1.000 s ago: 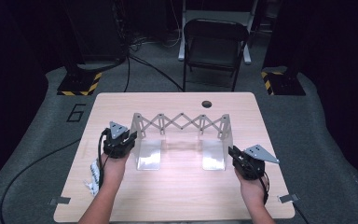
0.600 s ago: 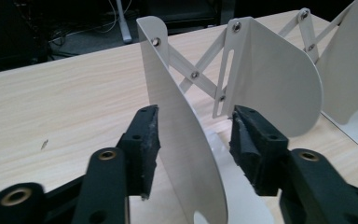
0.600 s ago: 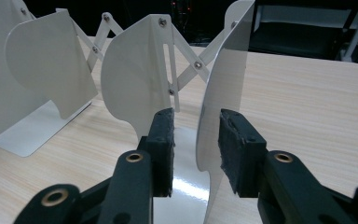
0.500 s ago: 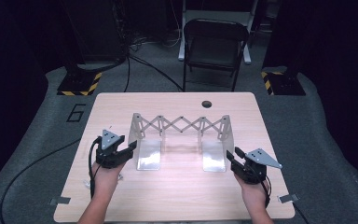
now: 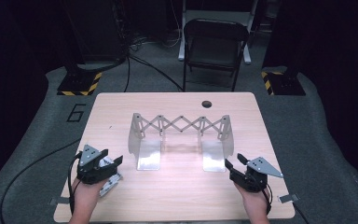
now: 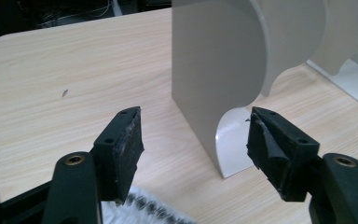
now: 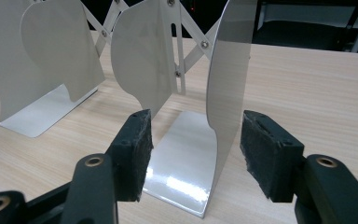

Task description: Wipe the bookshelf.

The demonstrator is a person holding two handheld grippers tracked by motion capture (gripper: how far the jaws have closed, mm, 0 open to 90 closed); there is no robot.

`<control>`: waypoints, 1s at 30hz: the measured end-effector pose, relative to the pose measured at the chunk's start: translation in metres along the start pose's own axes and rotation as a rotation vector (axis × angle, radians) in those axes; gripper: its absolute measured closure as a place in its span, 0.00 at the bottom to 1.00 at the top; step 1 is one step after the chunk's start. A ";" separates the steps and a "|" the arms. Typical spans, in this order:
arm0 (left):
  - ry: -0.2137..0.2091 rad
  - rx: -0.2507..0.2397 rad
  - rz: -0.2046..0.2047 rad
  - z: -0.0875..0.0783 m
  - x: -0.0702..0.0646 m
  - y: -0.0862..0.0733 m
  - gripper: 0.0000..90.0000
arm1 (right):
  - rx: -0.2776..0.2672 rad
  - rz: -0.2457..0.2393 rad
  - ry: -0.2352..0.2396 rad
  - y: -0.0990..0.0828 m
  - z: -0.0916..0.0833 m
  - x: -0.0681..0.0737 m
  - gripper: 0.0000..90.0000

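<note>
cut off: chair (image 5: 216, 42) top | bookend rack (image 6: 223, 70) top

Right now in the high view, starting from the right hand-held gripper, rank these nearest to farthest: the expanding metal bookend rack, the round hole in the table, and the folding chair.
From the right hand-held gripper:
1. Metal bookend rack, just ahead and to its left, mid-table.
2. Round hole, near the table's far edge.
3. Folding chair, on the floor beyond the table.

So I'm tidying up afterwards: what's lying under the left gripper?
A white, bristly-looking object pokes out from under the left gripper on the table. Most of it is covered, so I cannot identify it.
</note>
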State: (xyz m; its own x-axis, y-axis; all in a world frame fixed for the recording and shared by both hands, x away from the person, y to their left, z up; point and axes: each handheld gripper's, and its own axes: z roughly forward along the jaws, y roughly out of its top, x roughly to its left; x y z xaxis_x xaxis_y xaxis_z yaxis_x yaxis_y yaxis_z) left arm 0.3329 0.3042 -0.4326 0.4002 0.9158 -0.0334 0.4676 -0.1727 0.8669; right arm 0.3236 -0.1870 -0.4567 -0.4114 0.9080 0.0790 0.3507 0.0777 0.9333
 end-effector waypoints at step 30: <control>0.061 0.032 -0.086 0.004 0.024 -0.047 0.36 | 0.041 0.064 0.011 -0.035 -0.003 -0.010 0.46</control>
State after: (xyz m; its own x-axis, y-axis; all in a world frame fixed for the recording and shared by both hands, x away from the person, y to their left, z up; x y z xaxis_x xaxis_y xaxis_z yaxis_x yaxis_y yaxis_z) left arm 0.3236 0.3328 -0.4757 0.3095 0.9479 -0.0758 0.5232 -0.1032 0.8459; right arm 0.3130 -0.2001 -0.4896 -0.3960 0.9073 0.1416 0.4104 0.0370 0.9112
